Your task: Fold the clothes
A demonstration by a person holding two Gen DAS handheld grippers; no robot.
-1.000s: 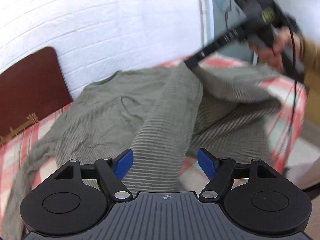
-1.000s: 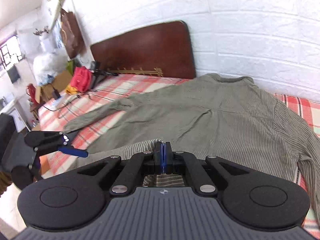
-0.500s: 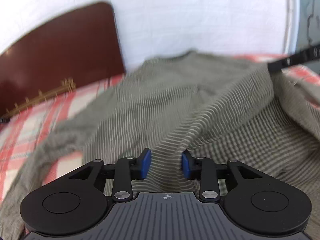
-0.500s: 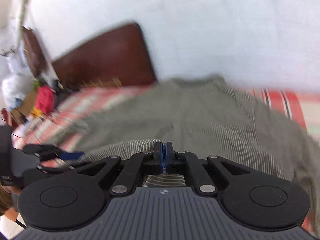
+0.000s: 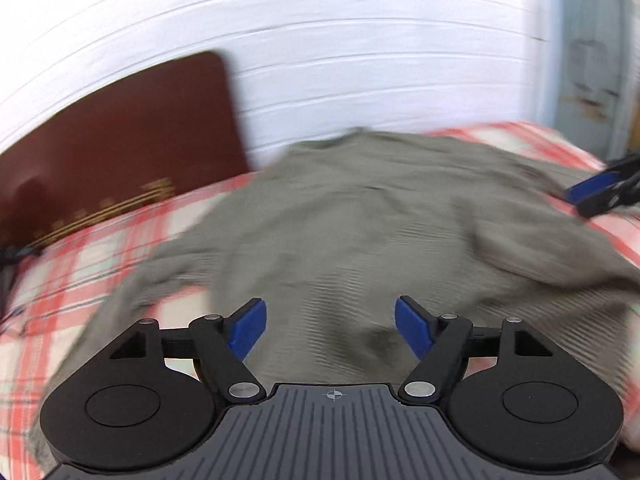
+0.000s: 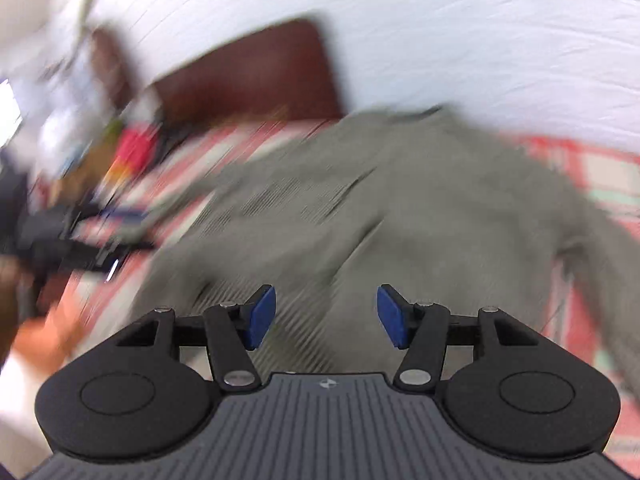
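A grey-green striped shirt lies spread on the red plaid bed, its collar toward the white wall. My left gripper is open just above the shirt's near hem, with nothing between its blue pads. In the right wrist view the same shirt fills the middle, and my right gripper is open over its lower part. The right gripper's blue tip shows at the right edge of the left wrist view. Both views are motion-blurred.
A dark brown headboard stands against the white brick wall at the left. Blurred clutter with a red item lies at the bed's far left. The other gripper and a hand appear at the left of the right wrist view.
My right gripper has opened and let go of the shirt fold it was pinching. My left gripper has opened wider. The lifted part of the shirt has dropped flat, and both views have swung.
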